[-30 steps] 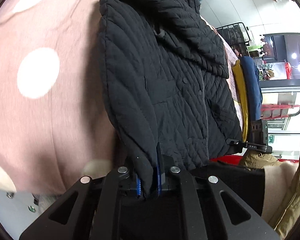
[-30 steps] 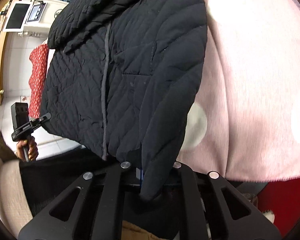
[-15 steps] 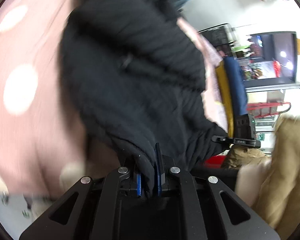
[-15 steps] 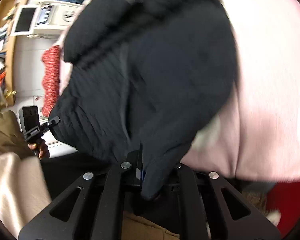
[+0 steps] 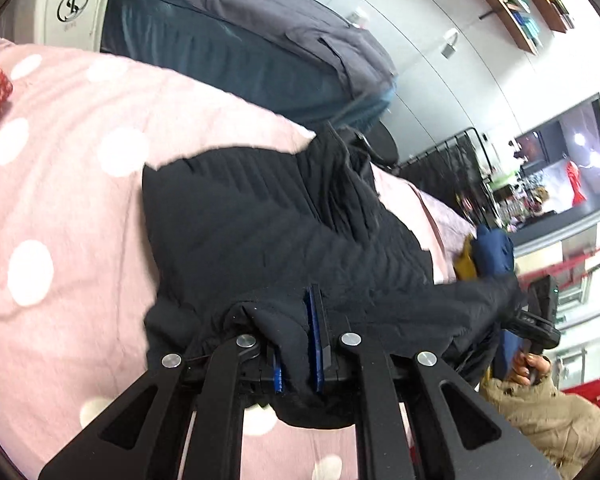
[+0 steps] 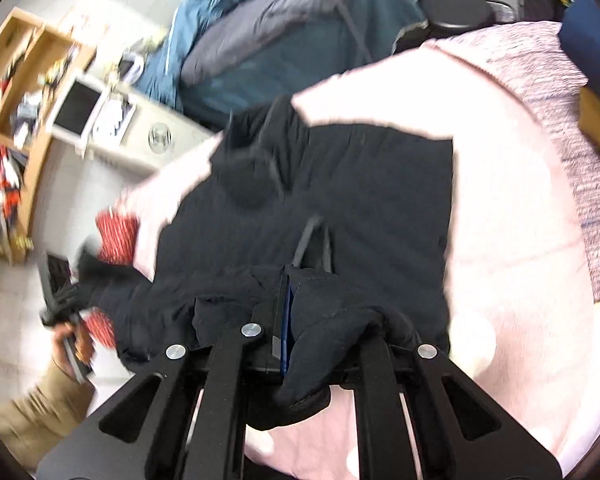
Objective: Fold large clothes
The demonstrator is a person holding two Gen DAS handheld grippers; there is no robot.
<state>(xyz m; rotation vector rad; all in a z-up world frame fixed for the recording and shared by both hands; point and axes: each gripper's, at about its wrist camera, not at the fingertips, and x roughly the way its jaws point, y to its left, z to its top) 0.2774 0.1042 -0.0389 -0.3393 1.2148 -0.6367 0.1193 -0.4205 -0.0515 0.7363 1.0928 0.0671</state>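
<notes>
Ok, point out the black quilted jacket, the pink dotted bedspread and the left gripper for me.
black quilted jacket (image 5: 268, 232): left wrist view, on the quilted body panel.
pink dotted bedspread (image 5: 72, 200): left wrist view, bare pink cloth left of the jacket.
left gripper (image 5: 298, 354): left wrist view, midway between fingertips, shut on the jacket's hem.

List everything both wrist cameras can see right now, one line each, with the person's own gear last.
quilted jacket: one, black, lying on the bedspread, its near hem lifted
bedspread: one, pink with white dots, under the jacket
bedding heap: one, dark blue and grey, beyond the bedspread
red patterned cloth: one, red with white, at the bedspread's edge
folded items: two, navy and yellow, past the jacket's far side
wall screen: one, dark, on the wall
monitor: one, white frame, on a pale desk
wooden shelf: one, light wood, cluttered
left gripper: one, black with blue fingers, shut on the jacket hem
right gripper: one, black, shut on the jacket hem
sleeve: tan
</notes>
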